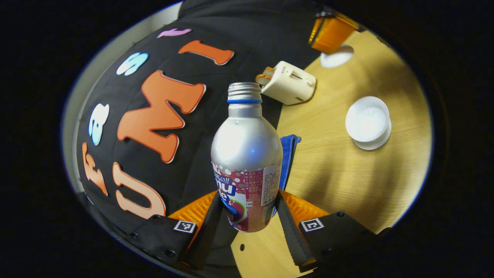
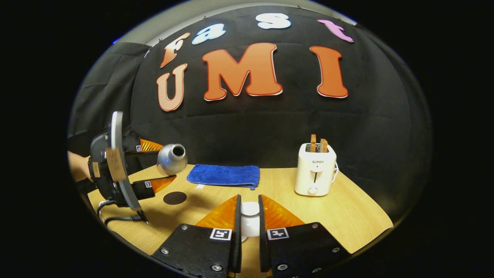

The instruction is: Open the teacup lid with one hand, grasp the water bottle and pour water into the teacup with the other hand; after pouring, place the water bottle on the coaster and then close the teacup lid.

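A silver water bottle (image 1: 247, 154) with a pink label and no cap sits between the fingers of my left gripper (image 1: 249, 200), which is shut on its lower body. In the right gripper view that bottle (image 2: 172, 158) lies tipped almost level above the table's left end, its mouth open. The white teacup (image 1: 368, 121) stands uncovered on the wooden table (image 1: 332, 170), to the right of the bottle and apart from it. My right gripper (image 2: 249, 199) is shut on the white teacup lid (image 2: 250, 222). The left gripper view has that lid (image 1: 337, 56) held off beyond the cup. A dark round coaster (image 2: 175, 198) lies below the bottle.
A folded blue cloth (image 2: 224, 175) lies at the back of the table. A white toaster (image 2: 315, 170) with two slices stands at the back right. A black cable (image 2: 115, 216) trails over the front left edge. A person's hand (image 2: 77, 166) holds the left gripper.
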A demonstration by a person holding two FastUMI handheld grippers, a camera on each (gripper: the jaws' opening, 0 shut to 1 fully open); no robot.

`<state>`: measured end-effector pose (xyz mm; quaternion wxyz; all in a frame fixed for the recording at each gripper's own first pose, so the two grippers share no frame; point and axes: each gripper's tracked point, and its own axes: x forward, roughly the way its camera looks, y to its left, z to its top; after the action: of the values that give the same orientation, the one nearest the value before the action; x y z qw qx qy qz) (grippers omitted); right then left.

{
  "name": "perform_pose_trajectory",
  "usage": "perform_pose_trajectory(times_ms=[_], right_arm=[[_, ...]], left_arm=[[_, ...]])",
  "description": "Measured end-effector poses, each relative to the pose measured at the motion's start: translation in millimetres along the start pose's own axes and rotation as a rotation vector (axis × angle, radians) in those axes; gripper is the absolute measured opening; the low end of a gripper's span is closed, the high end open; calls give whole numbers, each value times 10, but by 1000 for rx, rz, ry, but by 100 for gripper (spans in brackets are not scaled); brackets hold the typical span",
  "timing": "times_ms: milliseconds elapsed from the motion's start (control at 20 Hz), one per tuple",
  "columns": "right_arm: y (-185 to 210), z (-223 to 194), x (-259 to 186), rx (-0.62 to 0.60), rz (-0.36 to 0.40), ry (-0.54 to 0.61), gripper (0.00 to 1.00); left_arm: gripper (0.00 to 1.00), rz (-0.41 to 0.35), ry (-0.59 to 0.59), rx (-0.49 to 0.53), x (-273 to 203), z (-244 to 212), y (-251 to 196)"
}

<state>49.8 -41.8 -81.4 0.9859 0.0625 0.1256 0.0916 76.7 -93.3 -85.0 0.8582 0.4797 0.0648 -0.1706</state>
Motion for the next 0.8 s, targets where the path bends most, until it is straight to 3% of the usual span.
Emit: perform_pose_trajectory(times_ms=[200, 350, 500, 650, 700, 800], right_arm=[[251, -40, 143, -48, 28, 22, 19], [421, -221, 252, -79, 47, 67, 19], [499, -396, 339, -129, 46, 98, 15], [514, -544, 394, -121, 45, 118, 19], [534, -599, 408, -111, 54, 131, 15], [546, -670, 423, -106, 57, 142, 19]], left_arm=[[80, 64, 8, -362, 230, -198, 128], [83, 91, -6, -566, 330, -280, 103], [81, 111, -3, -665, 367, -310, 99], [80, 121, -9, -753, 372, -325, 73], [82, 121, -10, -790, 366, -334, 54], [80, 116, -7, -860, 392, -355, 31]])
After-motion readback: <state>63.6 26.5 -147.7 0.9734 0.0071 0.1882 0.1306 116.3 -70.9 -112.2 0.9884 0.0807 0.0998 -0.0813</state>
